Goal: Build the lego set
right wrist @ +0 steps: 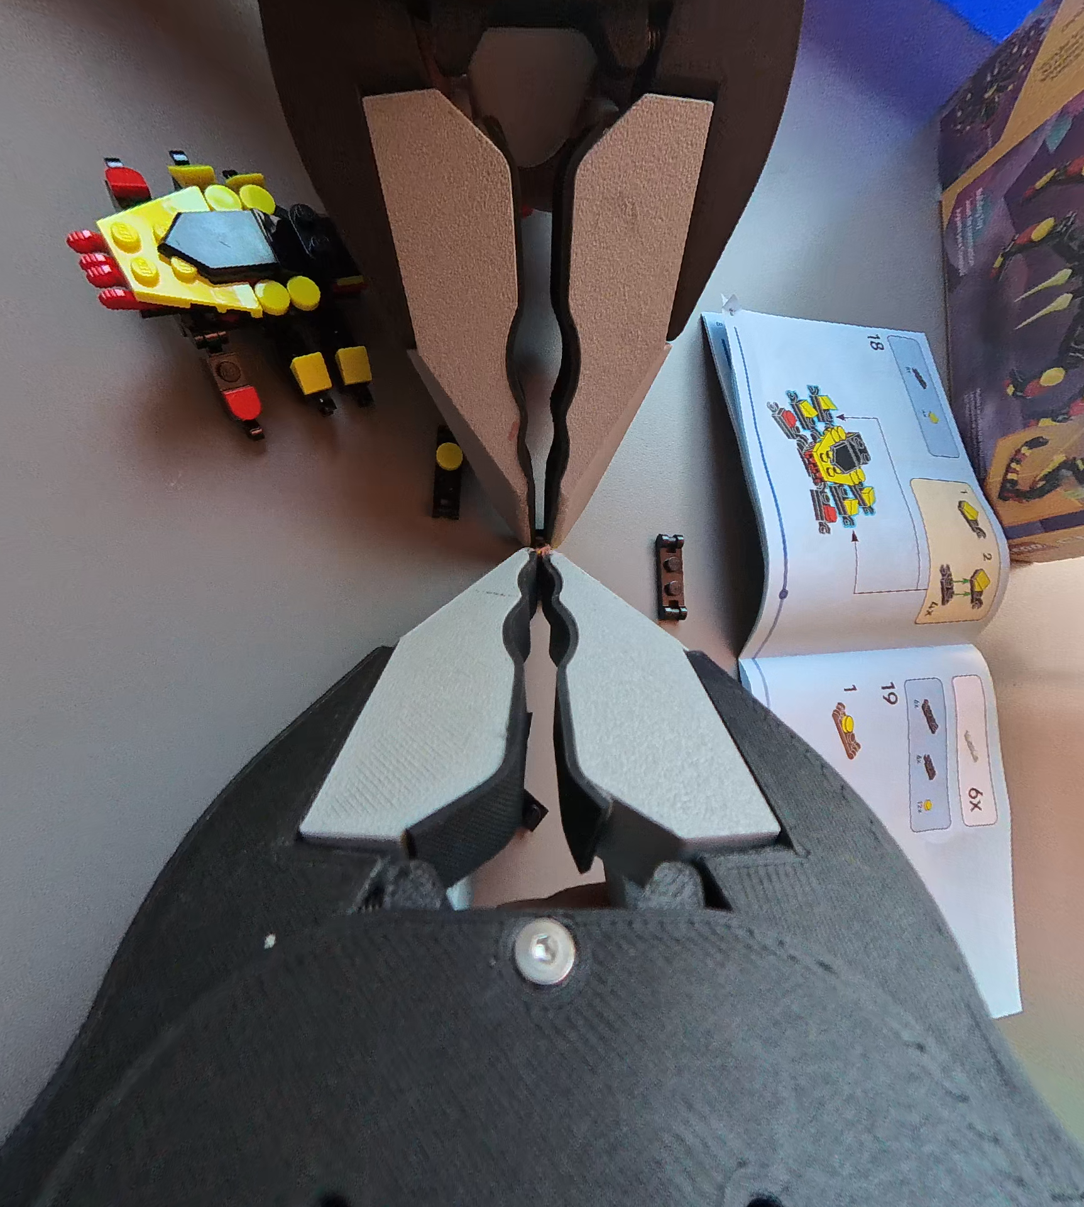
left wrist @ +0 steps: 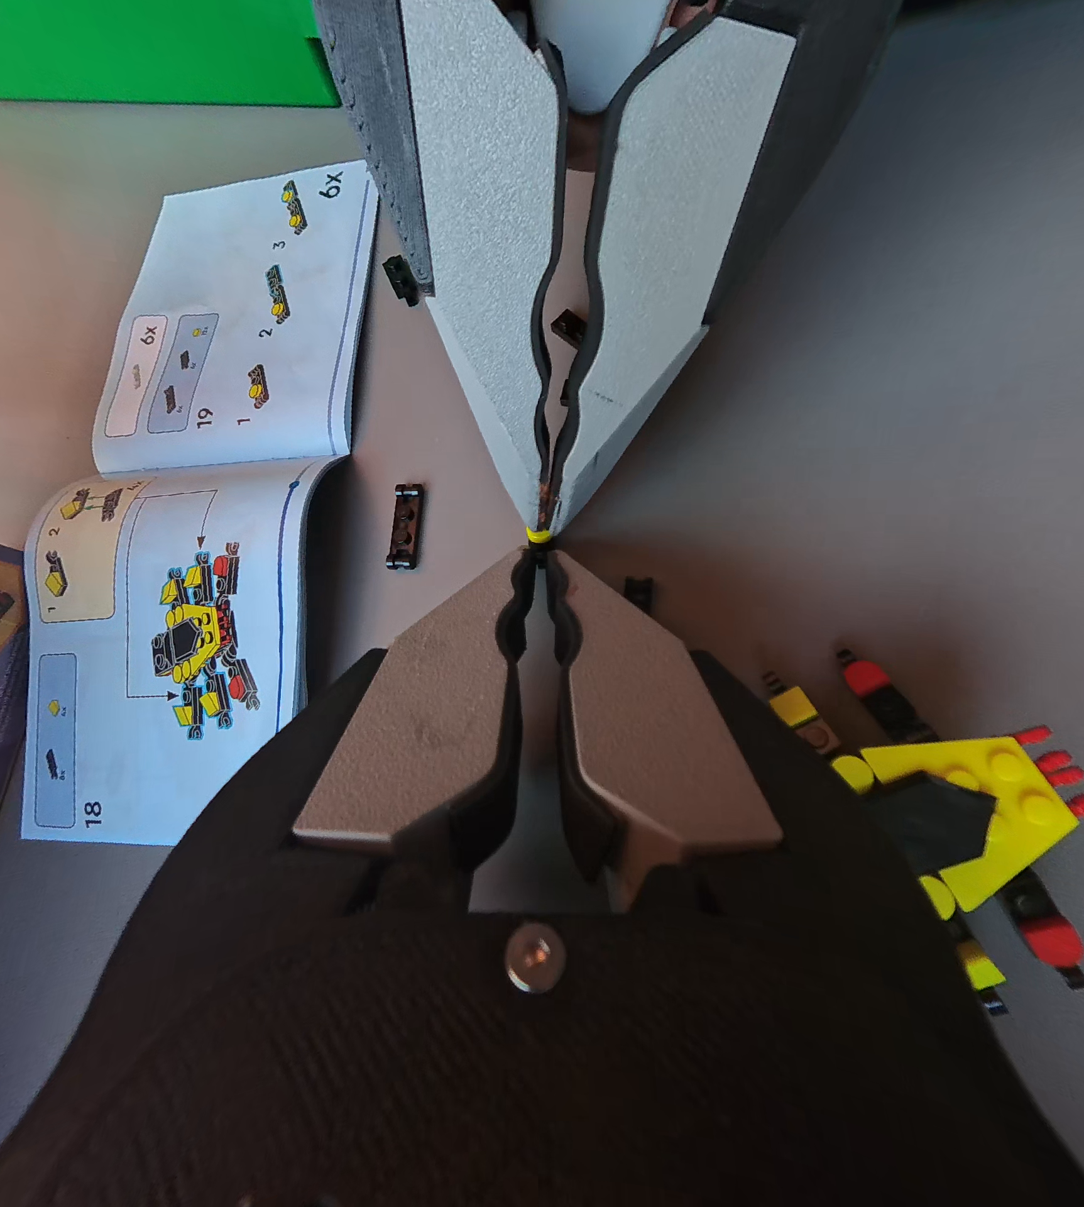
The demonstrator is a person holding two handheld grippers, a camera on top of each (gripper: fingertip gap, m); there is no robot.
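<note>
My left gripper (left wrist: 538,555), with tan fingers, is shut on a small black plate (left wrist: 536,563) that carries a yellow round tile (left wrist: 539,534) at its far end. My right gripper (right wrist: 539,563), with grey fingers, is shut and meets the left one tip to tip. In the left wrist view the right gripper (left wrist: 542,516) comes from the top and its tips touch the yellow tile. In the right wrist view the left gripper (right wrist: 539,532) comes from the top and the tile is hidden. The yellow, black and red spider model (right wrist: 199,261) lies on the table, also in the left wrist view (left wrist: 996,803).
The open instruction booklet (left wrist: 199,588) (right wrist: 852,522) lies flat, with the set's box (right wrist: 1048,261) beside it. Loose black plates (left wrist: 405,526) (right wrist: 669,578) lie near the tips. A black plate with one yellow tile (right wrist: 447,470) lies by the left gripper's finger. A green sheet (left wrist: 134,52) is far off. The tips of both grippers are at nearly the same place.
</note>
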